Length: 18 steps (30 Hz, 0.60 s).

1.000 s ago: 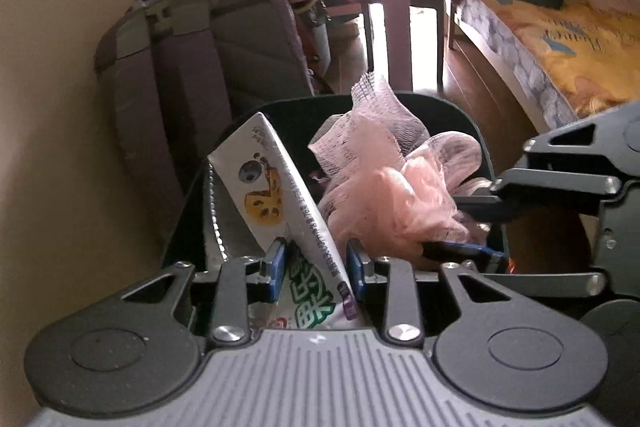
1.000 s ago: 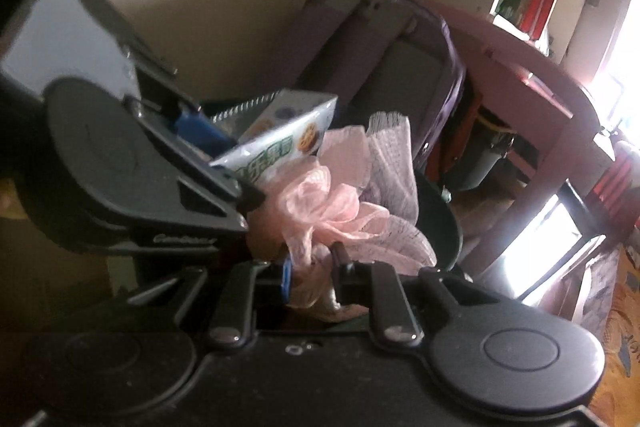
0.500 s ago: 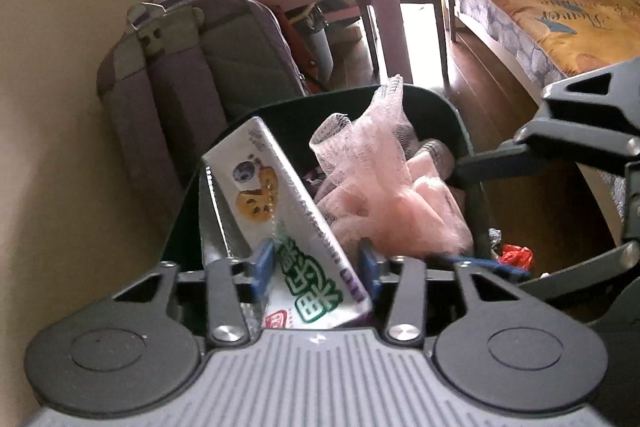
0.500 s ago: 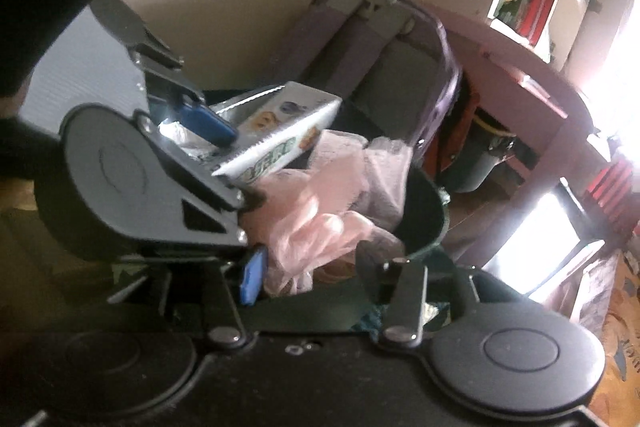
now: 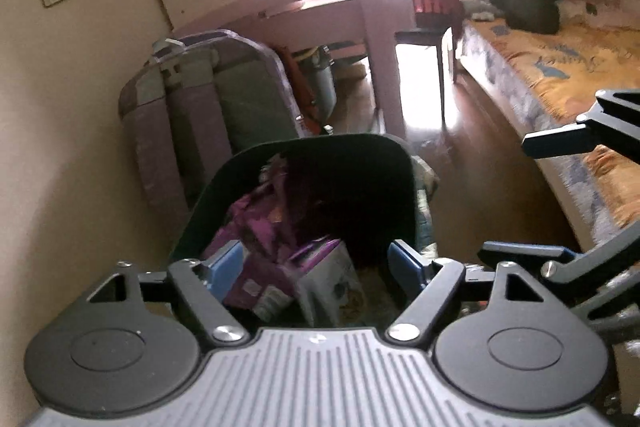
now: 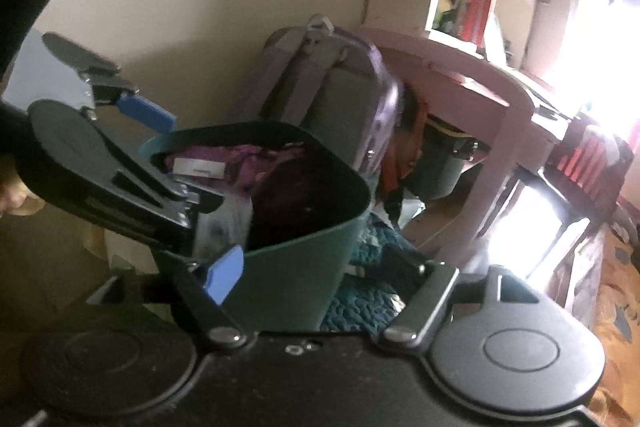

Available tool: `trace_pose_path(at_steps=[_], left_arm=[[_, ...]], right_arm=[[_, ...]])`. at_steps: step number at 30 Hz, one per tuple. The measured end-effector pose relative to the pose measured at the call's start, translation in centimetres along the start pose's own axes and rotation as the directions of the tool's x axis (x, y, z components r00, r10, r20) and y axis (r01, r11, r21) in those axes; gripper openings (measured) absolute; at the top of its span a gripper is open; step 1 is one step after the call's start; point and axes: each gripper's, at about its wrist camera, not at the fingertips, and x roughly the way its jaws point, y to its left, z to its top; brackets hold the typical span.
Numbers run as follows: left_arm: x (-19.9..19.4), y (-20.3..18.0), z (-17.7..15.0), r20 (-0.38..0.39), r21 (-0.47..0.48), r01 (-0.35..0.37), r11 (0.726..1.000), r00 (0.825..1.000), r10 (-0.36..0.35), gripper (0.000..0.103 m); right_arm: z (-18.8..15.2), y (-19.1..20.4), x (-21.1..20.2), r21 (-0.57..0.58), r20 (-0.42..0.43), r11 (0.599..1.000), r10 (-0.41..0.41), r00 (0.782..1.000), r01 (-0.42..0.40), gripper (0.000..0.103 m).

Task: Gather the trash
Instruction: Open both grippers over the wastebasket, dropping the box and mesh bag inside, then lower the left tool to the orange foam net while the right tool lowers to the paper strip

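A dark green trash bin stands on the floor by the wall; it also shows in the right wrist view. Inside lie purple wrappers and a white snack carton. My left gripper is open and empty just above the bin's near rim. My right gripper is open and empty beside the bin, its jaws wide apart. The left gripper shows over the bin in the right wrist view. The pink netting is not visible.
A purple-grey backpack leans on the wall behind the bin. A pink desk stands beyond it, with a bed at the right. A teal cloth lies on the floor by the bin.
Both grippers opened. The carton dropped from my left gripper into the bin, and the pink netting left my right gripper. Both grippers pulled back and up from the bin.
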Motion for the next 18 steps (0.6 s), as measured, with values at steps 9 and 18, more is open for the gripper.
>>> trace_pose_path(at_steps=[9, 18], left_arm=[[-3.7, -5.3, -0.7, 0.046, -0.003, 0.121, 0.993, 0.992, -0.121, 0.080], [-2.0, -13.6, -3.9, 0.040, 0.007, 0.278, 0.961, 0.960, -0.278, 0.080]], right_arm=[[-4.7, -3.2, -4.2, 0.099, 0.022, 0.994, -0.045, 0.999, 0.043, 0.086], [-15.3, -7.5, -6.2, 0.216, -0.074, 0.965, -0.133, 0.988, 0.146, 0.094]])
